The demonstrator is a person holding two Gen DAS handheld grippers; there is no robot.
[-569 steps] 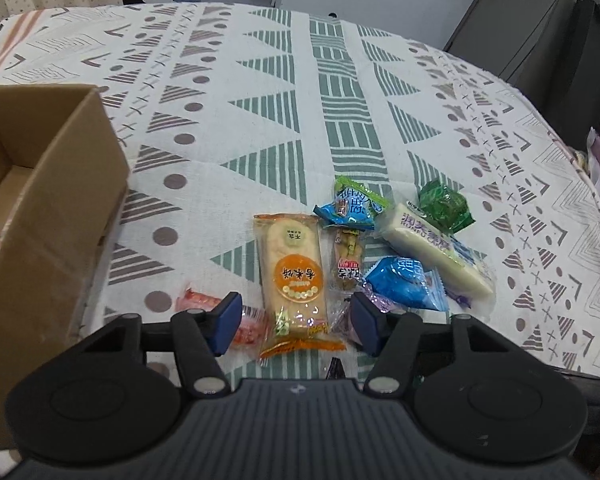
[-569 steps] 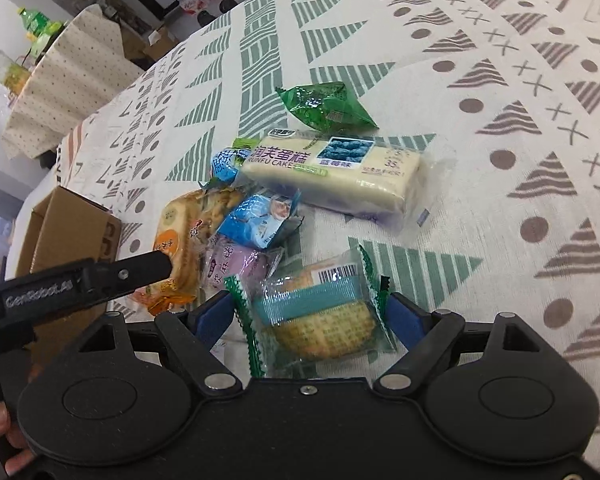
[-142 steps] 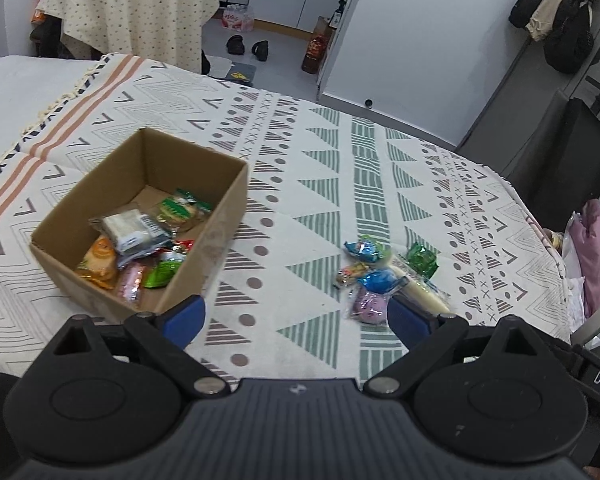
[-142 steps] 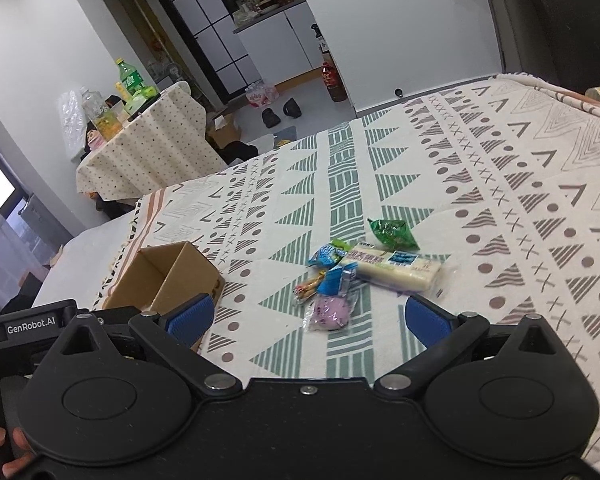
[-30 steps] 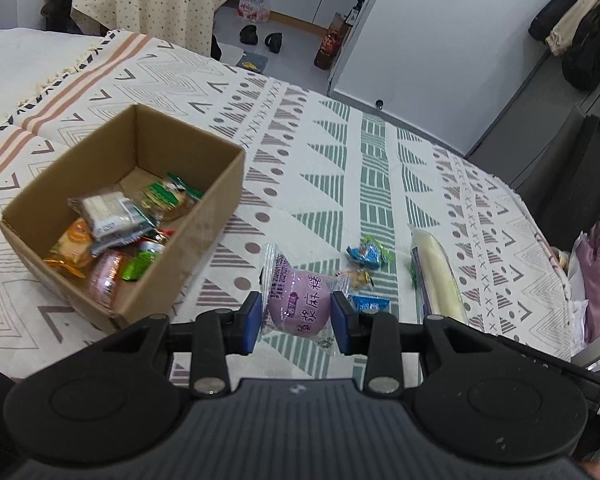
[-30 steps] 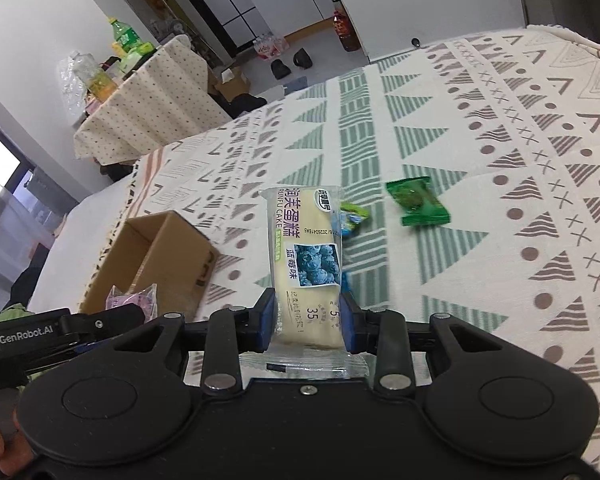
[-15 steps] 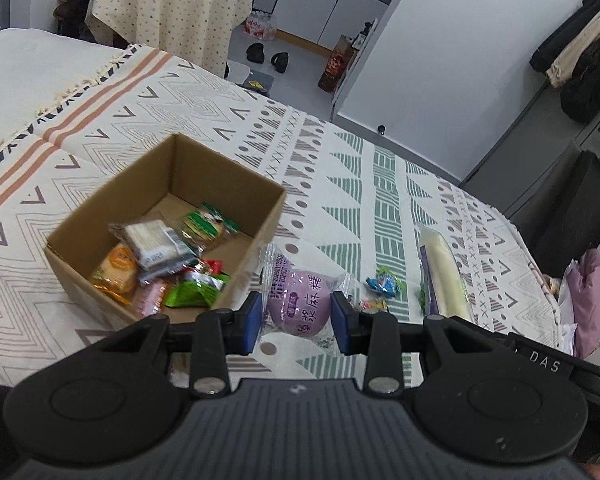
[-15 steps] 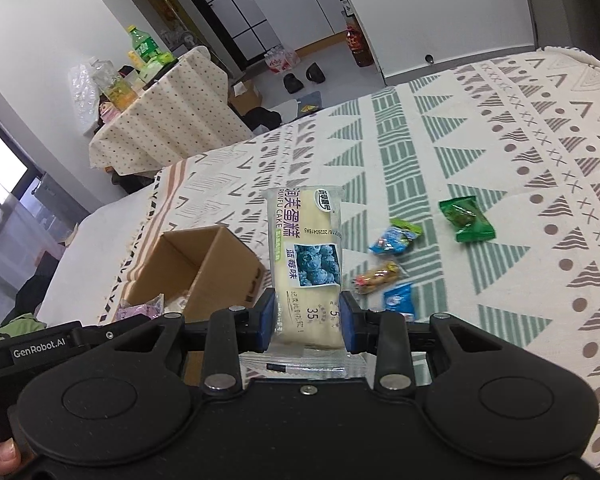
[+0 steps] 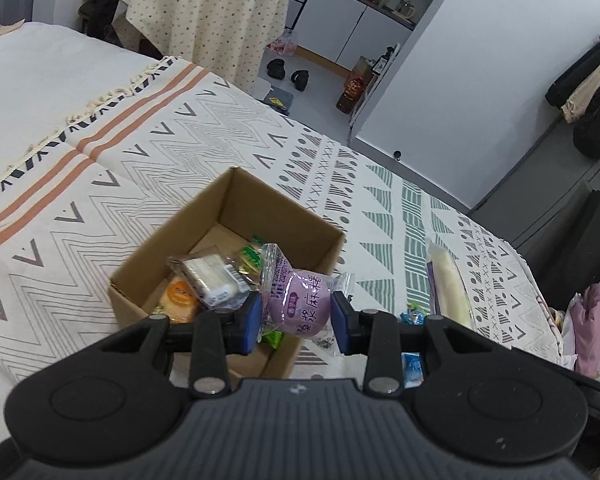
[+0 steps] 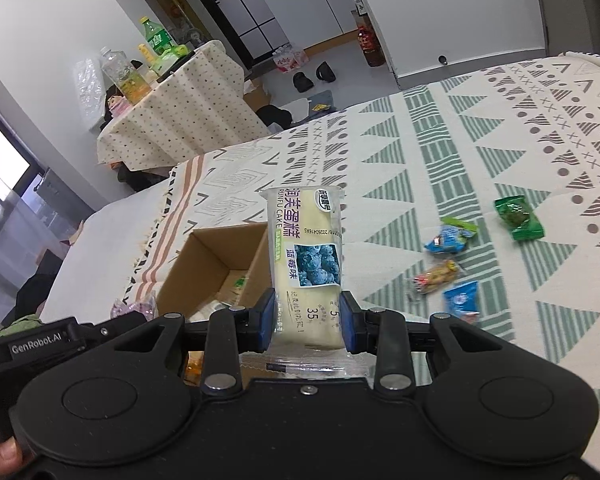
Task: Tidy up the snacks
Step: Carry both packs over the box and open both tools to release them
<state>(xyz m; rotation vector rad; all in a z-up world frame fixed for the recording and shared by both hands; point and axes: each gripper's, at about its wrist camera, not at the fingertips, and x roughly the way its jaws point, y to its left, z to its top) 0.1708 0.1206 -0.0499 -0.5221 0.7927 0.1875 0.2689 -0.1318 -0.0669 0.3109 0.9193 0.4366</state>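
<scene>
Pinching a purple mochi pack [image 9: 298, 304] btwn its blue pads, the left gripper [image 9: 296, 322] sits above the near right corner of the cardboard box [image 9: 172, 236], w/ the pack's clear crimped ends sticking up and out to the right. Box is open-topped on the patterned cloth [image 9: 148, 152]; inside it a clear-wrapped white snack [image 9: 212, 276], an orange-labelled pack [image 9: 178, 294] and a green-edged wrapper [image 9: 250, 254] lie jumbled together, some partly hidden by the gripper. Right gripper [image 10: 308, 322] is clamped on the lower end of a blueberry cake bar [image 10: 306, 256], held upright w/ its printed face toward the camera, approx. over the box's right wall in the right wrist view; from the left wrist view the same bar shows edge-on, right of the box. On the cloth well right of the box, 4 loose snacks: a green candy [image 10: 518, 218], a blue-green wrapper [image 10: 450, 238], a small orange-red pack [image 10: 434, 274] and a blue packet [image 10: 462, 300], the last 3 near each other, the green one a bit apart. A thumb [image 10: 0, 454] shows at lower left edge, on the other gripper's handle.
</scene>
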